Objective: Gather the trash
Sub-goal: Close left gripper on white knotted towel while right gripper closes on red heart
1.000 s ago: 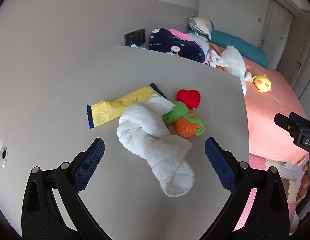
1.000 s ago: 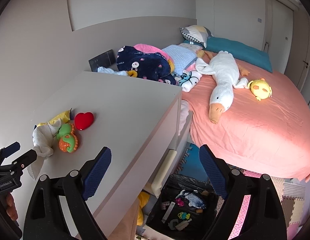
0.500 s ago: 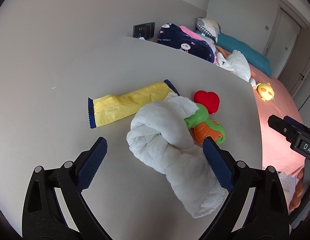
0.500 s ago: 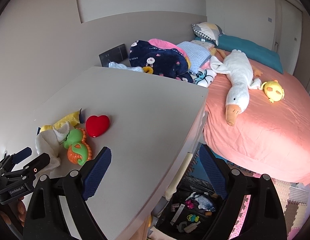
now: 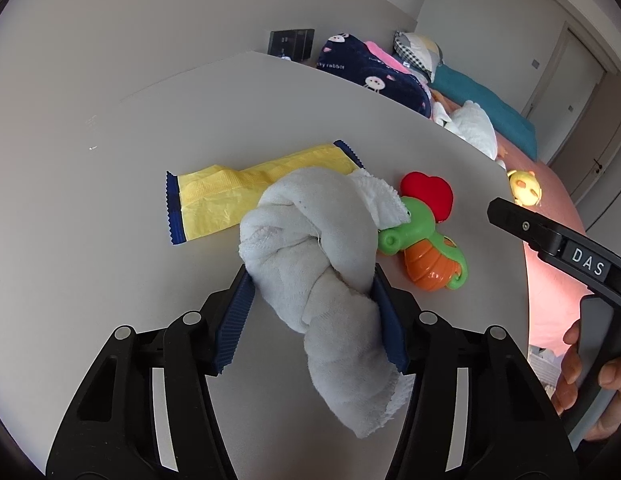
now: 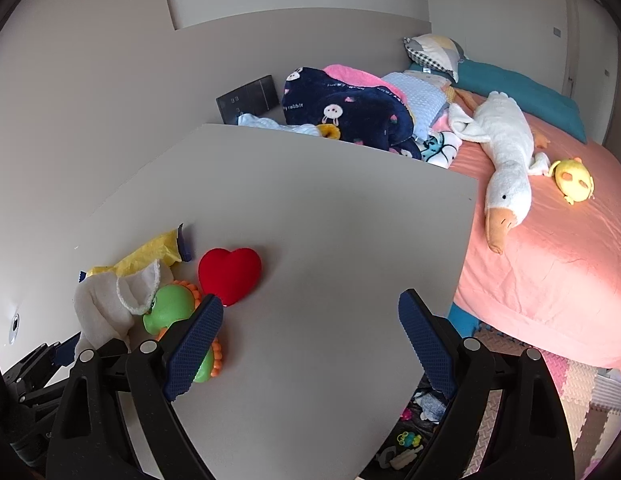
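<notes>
A twisted white towel [image 5: 310, 240] lies on the grey table [image 5: 110, 240], overlapping a yellow wrapper [image 5: 230, 196] with blue ends. My left gripper [image 5: 310, 276] is closing its jaws around the towel's middle, and both blue pads touch the cloth. A green and orange toy [image 5: 426, 256] and a red heart [image 5: 426, 194] sit just right of the towel. In the right wrist view my right gripper [image 6: 310, 304] stands open over bare table, its left finger [image 6: 194, 348] in front of the toy [image 6: 170, 308]. The heart [image 6: 230, 274] lies just beyond it.
The table's right edge [image 6: 462, 248] drops off beside a bed with a pink sheet [image 6: 550, 260], a goose plush [image 6: 506, 152] and a yellow plush [image 6: 572, 180]. A dark bin of small items [image 6: 406, 436] sits on the floor below. A folded navy blanket [image 6: 342, 112] lies behind the table.
My left gripper moved forward and down over the towel and its jaws closed from wide apart onto it. The right gripper slid left over the table toward the toys, still open.
</notes>
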The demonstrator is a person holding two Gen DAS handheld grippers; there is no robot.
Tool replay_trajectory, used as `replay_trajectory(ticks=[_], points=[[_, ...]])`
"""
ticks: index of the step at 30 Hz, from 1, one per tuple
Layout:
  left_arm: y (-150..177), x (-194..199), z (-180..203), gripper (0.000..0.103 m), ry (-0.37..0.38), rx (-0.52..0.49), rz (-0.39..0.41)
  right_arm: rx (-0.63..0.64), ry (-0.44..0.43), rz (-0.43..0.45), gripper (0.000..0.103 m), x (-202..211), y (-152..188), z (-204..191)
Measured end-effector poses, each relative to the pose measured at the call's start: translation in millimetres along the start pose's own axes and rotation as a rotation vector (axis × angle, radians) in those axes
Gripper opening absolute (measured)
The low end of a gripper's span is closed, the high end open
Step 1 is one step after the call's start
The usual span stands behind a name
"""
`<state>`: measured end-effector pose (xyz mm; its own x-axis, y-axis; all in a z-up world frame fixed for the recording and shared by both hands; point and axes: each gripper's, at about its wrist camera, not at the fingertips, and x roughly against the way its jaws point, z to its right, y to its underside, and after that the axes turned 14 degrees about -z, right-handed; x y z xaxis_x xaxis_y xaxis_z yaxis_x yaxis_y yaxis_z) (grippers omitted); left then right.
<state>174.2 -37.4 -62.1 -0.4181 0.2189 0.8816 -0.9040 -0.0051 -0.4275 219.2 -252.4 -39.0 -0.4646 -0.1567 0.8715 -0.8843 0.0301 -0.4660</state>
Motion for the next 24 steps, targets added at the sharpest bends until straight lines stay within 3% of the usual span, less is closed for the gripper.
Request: replay_trajectory(ticks=[15, 19, 23, 24], points=[[1.0, -0.1, 1.8, 0.053, -0.002, -0.006, -0.001, 0.012, -0.021, -0.080, 0.088, -43.5, -29.5, -29.0], [0.1, -1.4, 3.2, 0.053, -0.016, -0.023, -0.007, 0.032, 0.012, -0.092, 0.075, -51.2, -32.9, -36.2], [0.0, -1.2, 4.4, 0.053, -0.016, -0.023, -0.007, 0.039, 0.027, -0.081, 0.049, -50.6, -33.4, -35.8], [-0.2, -1.1, 4.3, 0.053, -0.014, -0.021, -0.006, 0.035, 0.019, -0.083, 0.049, -50.0, -33.3, -33.7]])
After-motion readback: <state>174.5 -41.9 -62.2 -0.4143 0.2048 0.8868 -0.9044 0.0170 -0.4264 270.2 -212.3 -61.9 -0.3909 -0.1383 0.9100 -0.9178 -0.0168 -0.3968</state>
